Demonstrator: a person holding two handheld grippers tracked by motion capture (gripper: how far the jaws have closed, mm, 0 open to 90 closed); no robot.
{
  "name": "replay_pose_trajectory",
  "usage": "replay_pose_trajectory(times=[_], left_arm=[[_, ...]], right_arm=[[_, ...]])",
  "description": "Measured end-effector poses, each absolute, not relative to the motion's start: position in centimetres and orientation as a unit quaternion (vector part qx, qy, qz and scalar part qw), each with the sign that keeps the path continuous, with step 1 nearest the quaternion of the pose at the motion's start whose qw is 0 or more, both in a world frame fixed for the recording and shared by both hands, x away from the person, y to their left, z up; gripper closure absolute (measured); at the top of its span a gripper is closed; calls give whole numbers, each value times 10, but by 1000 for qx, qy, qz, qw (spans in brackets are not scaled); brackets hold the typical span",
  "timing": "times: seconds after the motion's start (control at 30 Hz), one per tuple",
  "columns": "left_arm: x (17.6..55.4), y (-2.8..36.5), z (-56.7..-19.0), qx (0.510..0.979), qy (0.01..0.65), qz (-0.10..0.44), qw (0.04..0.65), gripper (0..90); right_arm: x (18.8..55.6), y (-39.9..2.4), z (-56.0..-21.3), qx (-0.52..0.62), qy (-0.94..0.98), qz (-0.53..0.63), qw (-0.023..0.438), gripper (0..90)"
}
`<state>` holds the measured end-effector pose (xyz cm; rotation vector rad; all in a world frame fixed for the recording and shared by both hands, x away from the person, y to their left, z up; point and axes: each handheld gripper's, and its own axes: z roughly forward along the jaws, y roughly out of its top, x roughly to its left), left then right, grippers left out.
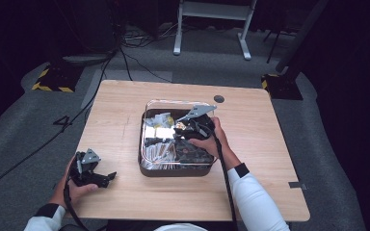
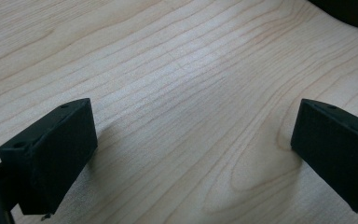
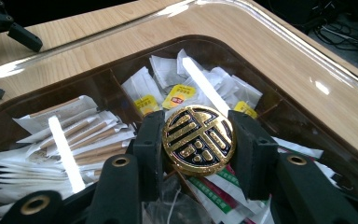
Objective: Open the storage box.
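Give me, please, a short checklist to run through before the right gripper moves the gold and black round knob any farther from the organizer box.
1. Grip on the round knob: right gripper has a pad on each side of it, ok.
2. Knob centred between the pads: it sits midway, face toward the camera, ok.
3. Knob free of the box's clear lid: cannot tell; the lid may be coming up with it.
4. Packets in the organizer box free of the jaws: cannot tell.
5. Left gripper out of the way: open, with nothing between its jaws, over bare table, ok.
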<state>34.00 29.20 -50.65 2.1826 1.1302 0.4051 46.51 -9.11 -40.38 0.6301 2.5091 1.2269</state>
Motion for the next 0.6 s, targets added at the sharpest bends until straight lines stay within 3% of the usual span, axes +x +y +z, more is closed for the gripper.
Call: replay_pose_trajectory(times=[0.6], left_arm=[[340,292,-507,830,431,153,320,5]], right_arm=[[464,-131,-389,231,858,430,160,589]])
